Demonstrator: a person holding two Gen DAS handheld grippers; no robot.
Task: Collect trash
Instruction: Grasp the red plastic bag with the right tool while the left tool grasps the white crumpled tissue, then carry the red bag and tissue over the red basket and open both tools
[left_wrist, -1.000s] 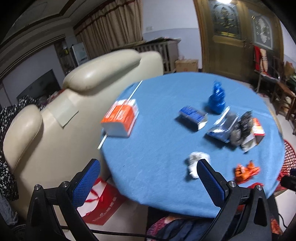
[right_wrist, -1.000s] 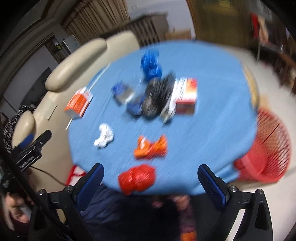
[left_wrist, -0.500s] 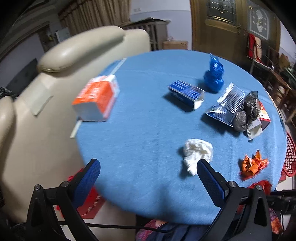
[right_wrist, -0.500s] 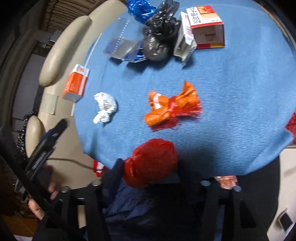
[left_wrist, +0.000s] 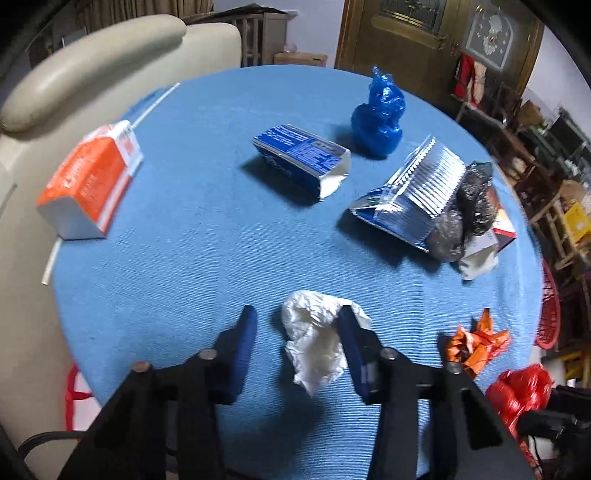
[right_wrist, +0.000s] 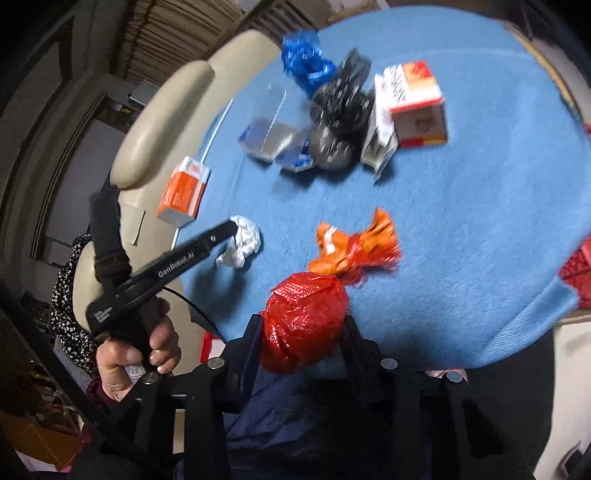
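On the round table with a blue cloth (left_wrist: 207, 258) lies a crumpled white tissue (left_wrist: 314, 339). My left gripper (left_wrist: 297, 312) points down over it with its jaws closing; the right finger touches the tissue, the left finger stands a little apart. In the right wrist view the same gripper (right_wrist: 232, 225) reaches the tissue (right_wrist: 243, 240). At the table's near edge my right gripper (right_wrist: 303, 320) is shut on a balled red plastic bag (right_wrist: 304, 325), still squeezing. An orange wrapper (right_wrist: 354, 243) lies just beyond it.
Further out lie an orange-and-white carton (left_wrist: 88, 181), a blue carton (left_wrist: 303, 158), a blue bag (left_wrist: 380, 114), a silver foil pack (left_wrist: 417, 192), a black bag (left_wrist: 465, 210) and a red-and-white box (right_wrist: 417, 99). A cream armchair (left_wrist: 92, 66) stands left, a red basket (left_wrist: 550, 310) right.
My left gripper came down and forward onto the tissue and its wide jaws narrowed around it. The right gripper dropped to the red bag and closed on it.
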